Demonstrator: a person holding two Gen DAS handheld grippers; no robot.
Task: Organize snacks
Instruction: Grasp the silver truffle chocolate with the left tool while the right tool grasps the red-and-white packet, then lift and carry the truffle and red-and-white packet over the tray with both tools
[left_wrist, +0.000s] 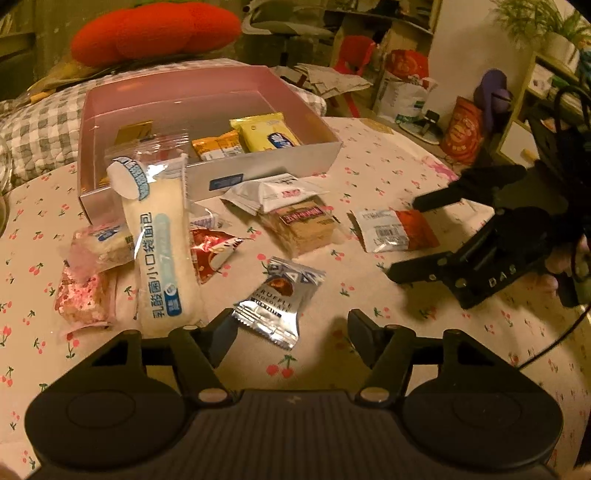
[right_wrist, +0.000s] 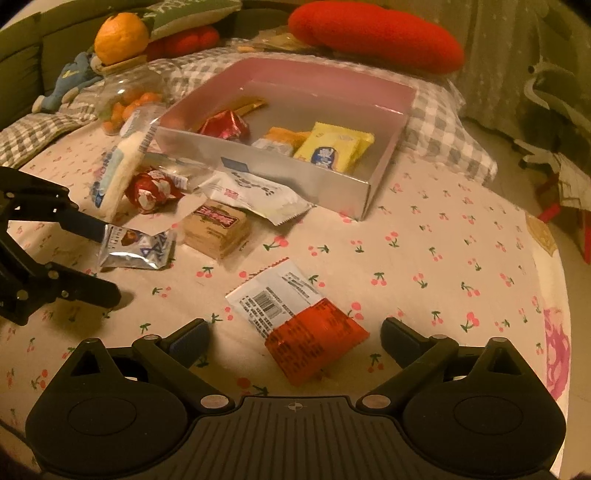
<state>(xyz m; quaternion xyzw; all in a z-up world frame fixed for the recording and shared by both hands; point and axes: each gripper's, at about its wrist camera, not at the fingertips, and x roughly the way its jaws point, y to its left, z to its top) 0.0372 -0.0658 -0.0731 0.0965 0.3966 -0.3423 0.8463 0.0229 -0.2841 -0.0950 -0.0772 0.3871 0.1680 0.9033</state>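
The left gripper (left_wrist: 291, 328) hovers low over the cherry-printed cloth surface (left_wrist: 369, 369), its fingers (left_wrist: 221, 332) spread wide and grasping nothing. Between the tips lies a silver foil truffle chocolate packet (left_wrist: 279, 301); whether the left finger touches it cannot be told. The right gripper (right_wrist: 295, 338) is held low as well, fingers (right_wrist: 190, 339) released and wide apart, with a red and white snack sachet (right_wrist: 299, 321) lying flat between them, apart from both tips. In the left wrist view the right gripper (left_wrist: 406, 240) reaches in from the right, near that sachet (left_wrist: 397, 230).

Farther off, a tan wafer block in clear wrap (left_wrist: 304, 229) lies mid-surface, with a white flat packet (left_wrist: 275, 192) partly over its far edge. To the left, a long white bread roll in a clear bag (left_wrist: 162, 243) leans against the near wall of the pink and silver cardboard box (left_wrist: 273, 166). Beside it sit a red foil candy (left_wrist: 208, 254) and pink-speckled sweets in clear wrap (left_wrist: 85, 291). Inside the box lie a yellow packet (left_wrist: 267, 133), an orange packet (left_wrist: 218, 146) and a gold wrapper (left_wrist: 133, 131). Beyond the box is a red plush cushion (left_wrist: 155, 31).
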